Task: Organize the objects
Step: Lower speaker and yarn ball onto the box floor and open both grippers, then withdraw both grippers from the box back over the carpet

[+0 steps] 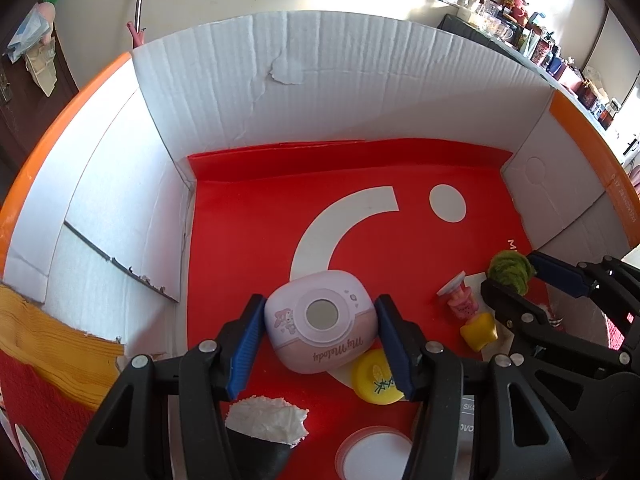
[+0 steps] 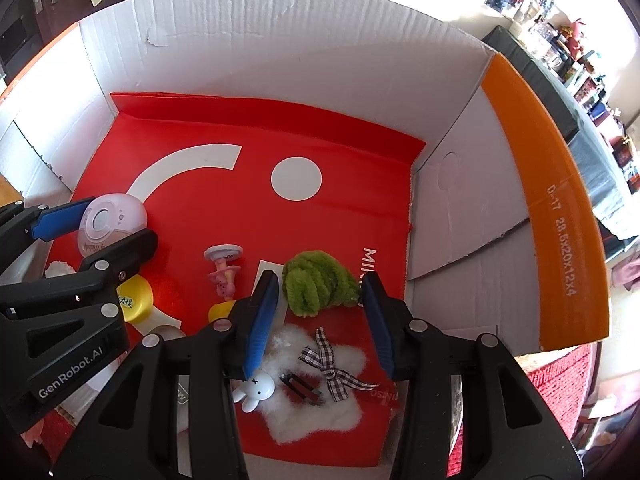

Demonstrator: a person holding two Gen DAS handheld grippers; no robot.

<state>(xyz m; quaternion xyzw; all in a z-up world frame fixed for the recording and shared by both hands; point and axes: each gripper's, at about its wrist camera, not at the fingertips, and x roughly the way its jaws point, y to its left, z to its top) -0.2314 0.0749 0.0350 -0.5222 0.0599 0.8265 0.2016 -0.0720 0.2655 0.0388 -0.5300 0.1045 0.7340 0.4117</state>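
A white cardboard box point(image 1: 328, 80) with a red sheet point(image 1: 248, 232) on its floor holds the objects. My left gripper point(image 1: 320, 344) is open with its blue pads on either side of a pink My Melody case point(image 1: 320, 320), which rests on the red sheet; it also shows in the right wrist view point(image 2: 112, 224). My right gripper point(image 2: 320, 320) is open around a green fuzzy ball point(image 2: 316, 284), also seen in the left wrist view point(image 1: 512, 270). A pink toy figure point(image 2: 224, 272) and a yellow cap point(image 2: 134, 298) lie between them.
A white fluffy star with a checked bow and a small white rabbit point(image 2: 316, 392) lies under my right gripper. A yellow piece point(image 1: 478, 330), a white paper wad point(image 1: 268, 420) and a round clear lid point(image 1: 376, 452) lie near the front. Orange box flaps point(image 2: 560, 216) stand right.
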